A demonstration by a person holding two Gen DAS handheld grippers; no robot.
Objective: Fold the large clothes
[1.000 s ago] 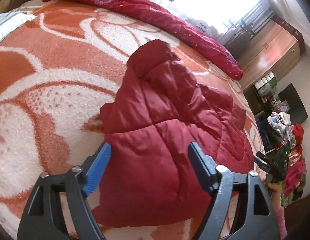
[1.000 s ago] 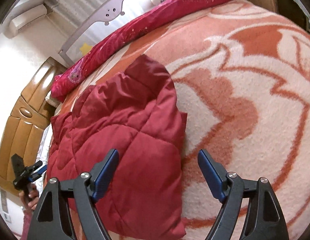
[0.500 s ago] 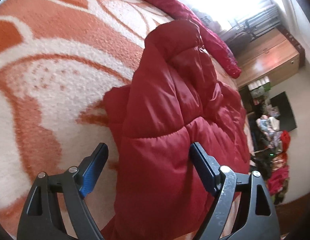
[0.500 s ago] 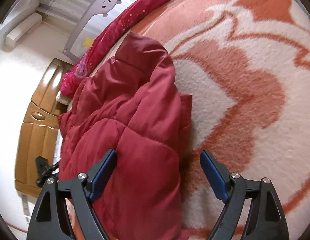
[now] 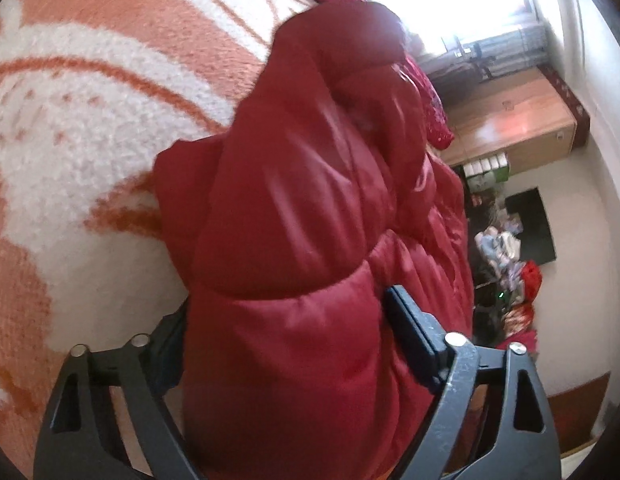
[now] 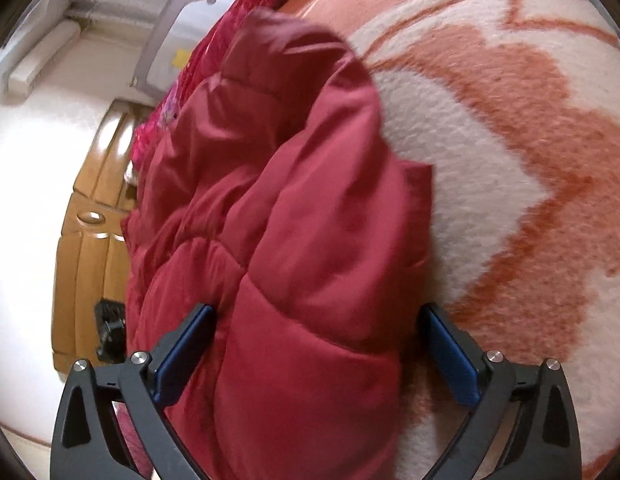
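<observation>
Red jacket edge sits between both grippers' parted jaws; blanket beside bare.

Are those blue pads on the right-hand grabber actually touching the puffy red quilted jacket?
Cannot tell. In the right wrist view, the right gripper straddles the puffy red quilted jacket; its just-widened jaws stand wide, but blur and bulging fabric hide any gap or contact at the pads.
</observation>
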